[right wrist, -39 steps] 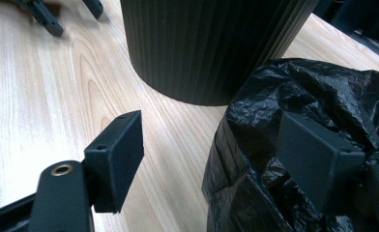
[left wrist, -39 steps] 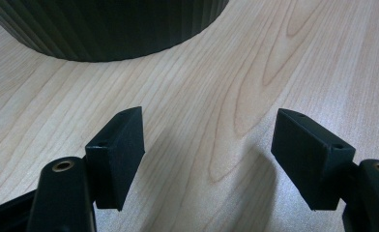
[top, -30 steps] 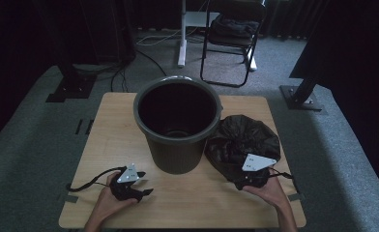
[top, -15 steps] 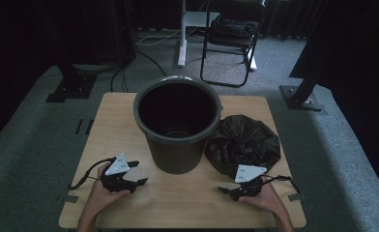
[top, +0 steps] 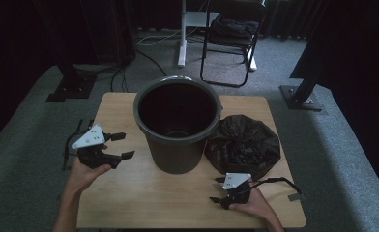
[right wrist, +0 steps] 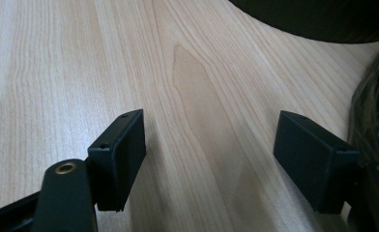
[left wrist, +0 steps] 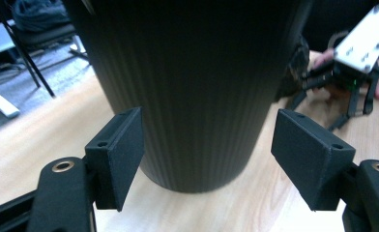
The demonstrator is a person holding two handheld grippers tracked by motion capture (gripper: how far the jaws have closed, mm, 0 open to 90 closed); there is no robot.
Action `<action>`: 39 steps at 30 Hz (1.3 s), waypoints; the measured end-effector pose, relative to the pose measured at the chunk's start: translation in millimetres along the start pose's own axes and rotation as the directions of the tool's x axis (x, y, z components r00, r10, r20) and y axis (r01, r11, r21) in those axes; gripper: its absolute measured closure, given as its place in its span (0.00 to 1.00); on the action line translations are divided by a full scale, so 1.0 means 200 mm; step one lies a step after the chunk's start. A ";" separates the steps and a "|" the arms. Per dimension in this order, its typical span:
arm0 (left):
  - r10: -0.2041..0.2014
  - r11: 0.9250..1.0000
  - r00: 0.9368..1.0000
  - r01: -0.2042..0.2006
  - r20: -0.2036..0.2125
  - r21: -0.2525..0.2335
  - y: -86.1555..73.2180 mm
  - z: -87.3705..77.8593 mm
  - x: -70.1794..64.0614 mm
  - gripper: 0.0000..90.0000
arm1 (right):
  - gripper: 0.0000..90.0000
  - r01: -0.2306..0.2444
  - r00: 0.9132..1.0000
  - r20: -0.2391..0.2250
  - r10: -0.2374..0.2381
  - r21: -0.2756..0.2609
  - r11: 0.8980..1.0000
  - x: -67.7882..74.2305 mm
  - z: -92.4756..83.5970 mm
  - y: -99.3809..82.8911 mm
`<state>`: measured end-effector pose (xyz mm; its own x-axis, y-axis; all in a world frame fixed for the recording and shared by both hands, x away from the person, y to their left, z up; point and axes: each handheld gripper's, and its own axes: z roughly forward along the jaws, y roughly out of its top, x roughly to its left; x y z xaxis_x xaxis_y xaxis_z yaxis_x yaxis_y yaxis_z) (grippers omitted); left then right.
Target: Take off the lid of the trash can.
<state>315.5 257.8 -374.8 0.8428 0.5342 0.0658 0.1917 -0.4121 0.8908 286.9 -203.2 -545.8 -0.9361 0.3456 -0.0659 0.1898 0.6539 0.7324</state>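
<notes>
Nothing started: bucket (top: pixel 178 128) stands unlined, black bag (top: pixel 243 145) lies bunched beside it on the counter (top: pixel 129 193); my left claw (top: pixel 120 146) and right claw (top: pixel 217 189) both gape, holding nothing.

You were working in a dim room: in the high view the far walls and both sides sank into near black, and the pale wooden table (top: pixel 129 193) took soft light from above with no hard shadows. The dark ribbed plastic bucket (top: pixel 178 125) showed only a faint sheen along its rim, its inside almost black. The crumpled black plastic bag (top: pixel 243 147) gave small dull highlights. That view was soft and grainy. In the left gripper view the bucket wall (left wrist: pixel 192 87) was sharp, its background bluish and blurred. The right gripper view was bright, the wood grain (right wrist: pixel 129 58) clear.
</notes>
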 end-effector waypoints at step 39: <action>-0.025 0.979 0.999 0.033 -0.041 0.201 0.95 0.39 0.44 0.37 | 0.28 -0.061 0.998 -0.007 0.061 -0.002 0.998 -0.03 -0.02 -0.04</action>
<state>464.8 168.3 -235.6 0.8161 0.5745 0.0621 0.3166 -0.5345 0.7836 289.7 -213.0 -548.4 -0.9248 0.3802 -0.0160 0.2462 0.6298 0.7367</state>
